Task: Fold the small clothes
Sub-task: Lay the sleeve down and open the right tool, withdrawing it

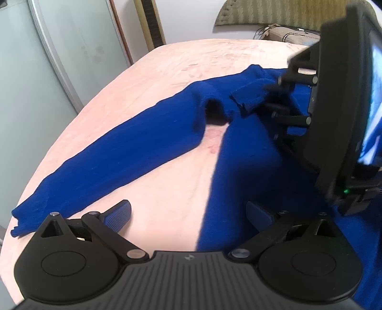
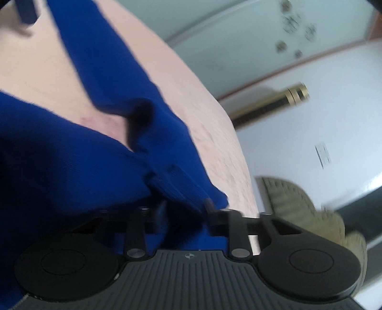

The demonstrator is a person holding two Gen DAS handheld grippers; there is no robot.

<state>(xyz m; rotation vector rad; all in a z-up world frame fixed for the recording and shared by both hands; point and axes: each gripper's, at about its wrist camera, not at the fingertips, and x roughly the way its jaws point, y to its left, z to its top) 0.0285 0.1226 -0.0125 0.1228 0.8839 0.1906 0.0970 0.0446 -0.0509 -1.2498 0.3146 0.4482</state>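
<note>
A royal-blue knitted sweater (image 1: pixel 133 143) lies spread on a pale pink bed cover (image 1: pixel 155 71), one long sleeve (image 1: pixel 71 190) stretched toward the near left edge. My left gripper (image 1: pixel 188 214) hovers open just over the sweater's body edge, with its blue pads (image 1: pixel 119 214) wide apart and nothing between them. Rolled onto its side at the right, my right gripper (image 1: pixel 269 95) is shut on a fold of the sweater near the shoulder, and a ribbed cuff sticks out beside it. In the right wrist view the fingers (image 2: pixel 183 205) are drawn together with blue fabric (image 2: pixel 71 167) bunched between them.
The bed cover (image 2: pixel 35 71) ends at a rounded edge on the left. A frosted glass door (image 1: pixel 35 83) stands beyond it. An olive padded headboard (image 1: pixel 274 14) and a beige cushion (image 1: pixel 286 33) are at the far end. A brass-tipped pole (image 2: pixel 269 102) leans by the white wall.
</note>
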